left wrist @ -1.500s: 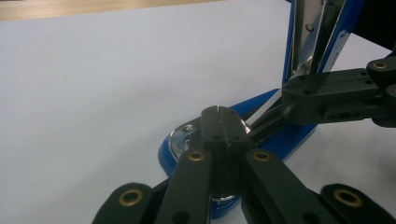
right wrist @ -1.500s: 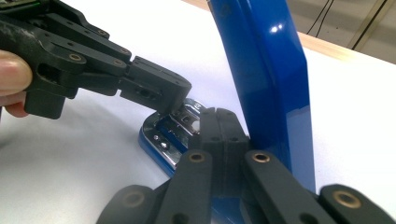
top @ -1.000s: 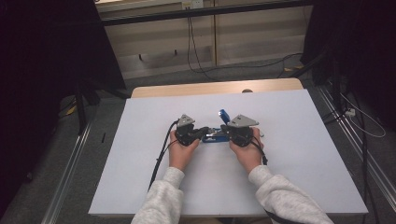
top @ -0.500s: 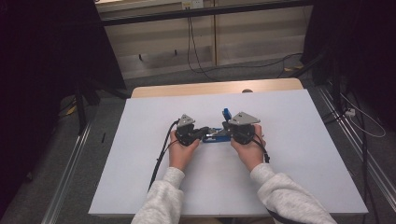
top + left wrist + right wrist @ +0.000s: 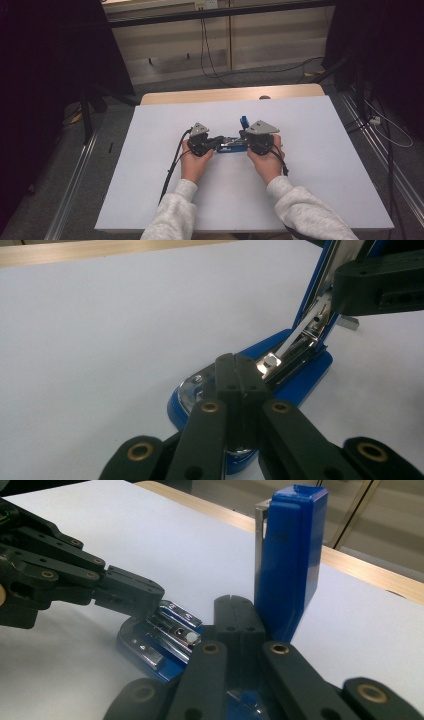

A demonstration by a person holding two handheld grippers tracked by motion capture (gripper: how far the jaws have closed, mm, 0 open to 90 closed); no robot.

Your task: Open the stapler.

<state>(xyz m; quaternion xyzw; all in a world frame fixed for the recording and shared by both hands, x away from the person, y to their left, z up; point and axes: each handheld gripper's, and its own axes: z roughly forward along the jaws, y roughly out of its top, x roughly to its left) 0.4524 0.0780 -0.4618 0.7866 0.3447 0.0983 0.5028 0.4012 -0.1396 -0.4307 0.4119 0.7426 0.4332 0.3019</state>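
Note:
A blue stapler (image 5: 231, 147) lies in the middle of the white tabletop with its top cover (image 5: 244, 121) swung up almost vertical. My left gripper (image 5: 218, 142) is shut, its tips resting on the metal magazine (image 5: 172, 622) near the stapler's front end. In the left gripper view the closed jaws (image 5: 235, 364) sit over the blue base (image 5: 300, 382). My right gripper (image 5: 243, 136) is shut too, its tips (image 5: 239, 606) down at the hinge end beside the raised cover (image 5: 290, 555). Nothing is between either pair of jaws.
The white tabletop (image 5: 325, 150) has free room on all sides of the stapler. A wooden strip (image 5: 225, 95) runs along its far edge. Black cables (image 5: 172, 165) trail from the grippers toward the person. Metal rails (image 5: 75, 190) flank the table on the floor.

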